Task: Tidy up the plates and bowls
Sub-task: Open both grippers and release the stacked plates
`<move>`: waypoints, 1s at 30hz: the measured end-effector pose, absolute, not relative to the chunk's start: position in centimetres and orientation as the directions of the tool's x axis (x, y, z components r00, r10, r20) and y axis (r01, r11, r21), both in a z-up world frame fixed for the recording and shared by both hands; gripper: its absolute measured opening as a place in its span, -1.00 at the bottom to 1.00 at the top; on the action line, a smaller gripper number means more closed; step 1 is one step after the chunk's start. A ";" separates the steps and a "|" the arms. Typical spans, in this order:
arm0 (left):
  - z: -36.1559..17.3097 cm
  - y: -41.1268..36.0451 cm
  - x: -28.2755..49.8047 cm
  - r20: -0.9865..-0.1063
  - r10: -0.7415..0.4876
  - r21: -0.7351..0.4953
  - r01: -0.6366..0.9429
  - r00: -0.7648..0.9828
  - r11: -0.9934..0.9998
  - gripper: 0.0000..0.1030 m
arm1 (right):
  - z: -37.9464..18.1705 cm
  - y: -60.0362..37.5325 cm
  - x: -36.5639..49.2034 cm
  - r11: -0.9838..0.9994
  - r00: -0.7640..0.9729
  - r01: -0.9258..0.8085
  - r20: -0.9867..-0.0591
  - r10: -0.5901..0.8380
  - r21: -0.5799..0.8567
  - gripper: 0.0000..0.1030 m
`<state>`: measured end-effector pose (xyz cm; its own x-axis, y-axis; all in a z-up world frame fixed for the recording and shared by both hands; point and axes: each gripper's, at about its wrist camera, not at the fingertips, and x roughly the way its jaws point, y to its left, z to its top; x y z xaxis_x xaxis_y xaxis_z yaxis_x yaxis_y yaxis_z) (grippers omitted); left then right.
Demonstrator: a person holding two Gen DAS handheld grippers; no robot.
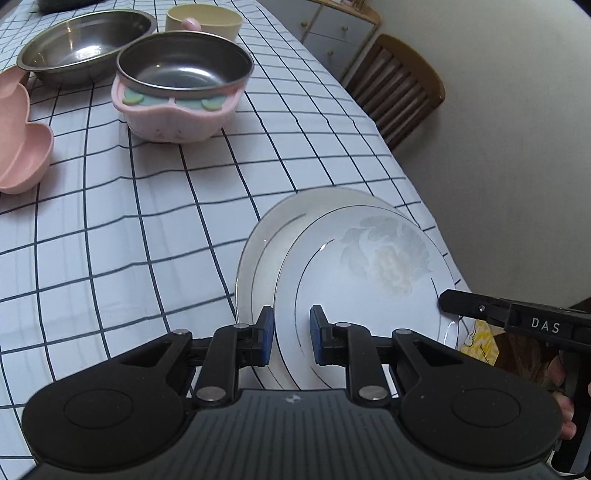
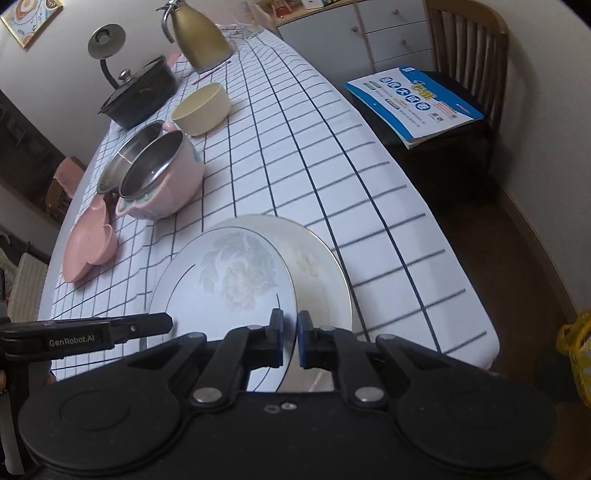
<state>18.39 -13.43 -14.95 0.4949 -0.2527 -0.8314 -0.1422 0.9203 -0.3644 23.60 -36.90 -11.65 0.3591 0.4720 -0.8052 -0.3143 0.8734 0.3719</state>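
Two white plates lie overlapped on the checked tablecloth near its front edge. The upper plate [image 1: 369, 280] has a pale flower print and a thin dark ring; it also shows in the right wrist view [image 2: 229, 284]. The lower plate [image 1: 266, 236] sticks out beneath it and shows in the right wrist view [image 2: 321, 273]. My left gripper [image 1: 292, 328] has its jaws either side of the upper plate's rim with a gap left. My right gripper [image 2: 290, 332] is closed on the same plate's opposite rim.
A steel bowl in a pink holder [image 1: 181, 96], a larger steel bowl [image 1: 85, 40], a cream bowl [image 1: 203, 20] and a pink divided dish [image 1: 18, 144] stand further back. A black pot [image 2: 142, 92] and gold jug [image 2: 201, 35] are at the far end. Chairs [image 1: 399, 88] stand right.
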 end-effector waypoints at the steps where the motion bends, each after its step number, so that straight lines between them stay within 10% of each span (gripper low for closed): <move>1: -15.1 -13.6 18.4 -0.834 -0.248 -0.356 -0.136 0.493 0.925 -0.62 | -11.9 -37.0 23.5 0.877 0.362 -0.303 -0.807 0.467 0.372 -0.84; 30: -14.3 -13.0 19.8 -0.850 -0.223 -0.306 -0.102 0.477 0.947 -0.63 | -13.8 -37.5 23.5 0.890 0.364 -0.257 -0.815 0.450 0.376 -0.83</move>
<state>19.76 -13.01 -14.27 0.4768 -0.2234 -0.8501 -0.1016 0.9467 -0.3058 23.52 -37.48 -13.84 0.3644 0.4497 -0.8154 -0.2566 0.8903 0.3763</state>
